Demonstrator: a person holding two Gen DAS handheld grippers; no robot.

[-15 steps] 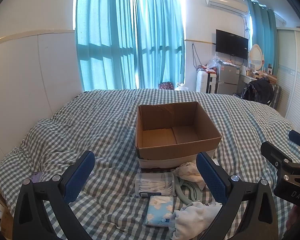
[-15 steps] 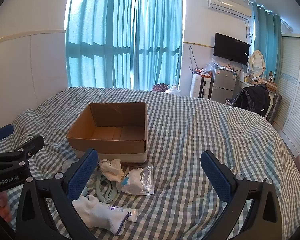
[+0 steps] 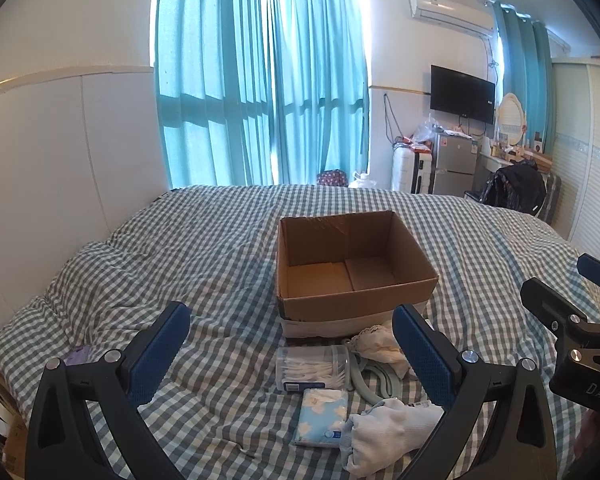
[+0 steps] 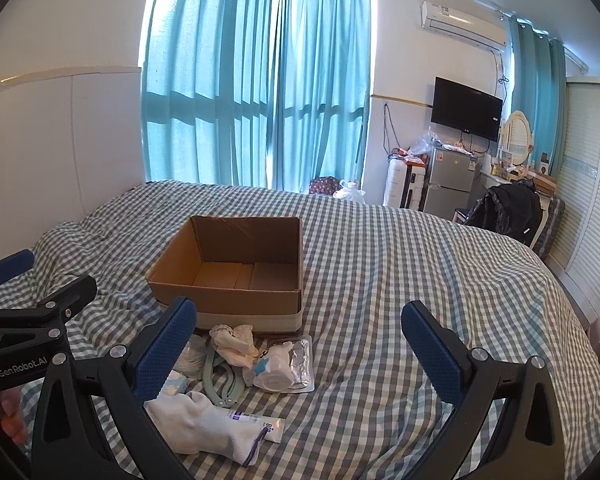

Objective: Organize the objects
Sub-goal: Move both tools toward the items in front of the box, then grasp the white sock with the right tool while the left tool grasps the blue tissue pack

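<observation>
An open, empty cardboard box (image 3: 352, 264) stands on the checked bed; it also shows in the right wrist view (image 4: 236, 272). In front of it lie a clear cotton-swab box (image 3: 312, 368), a blue tissue pack (image 3: 322, 412), a white sock (image 3: 392, 428) (image 4: 200, 428), a green clip (image 4: 220, 380), a lace cloth (image 4: 236, 340), a tube (image 4: 256, 426) and a sealed white mask pack (image 4: 284, 368). My left gripper (image 3: 292, 356) is open above the swab box. My right gripper (image 4: 300, 352) is open above the mask pack. Both are empty.
The checked bedspread (image 4: 400, 280) stretches right and back. A white padded wall (image 3: 60, 160) runs along the left. Teal curtains (image 3: 260, 100) hang behind the bed. A fridge (image 4: 448, 180), chair and wardrobe stand at the far right.
Both views have shifted only slightly; nothing on the bed has moved and both grippers stay open.
</observation>
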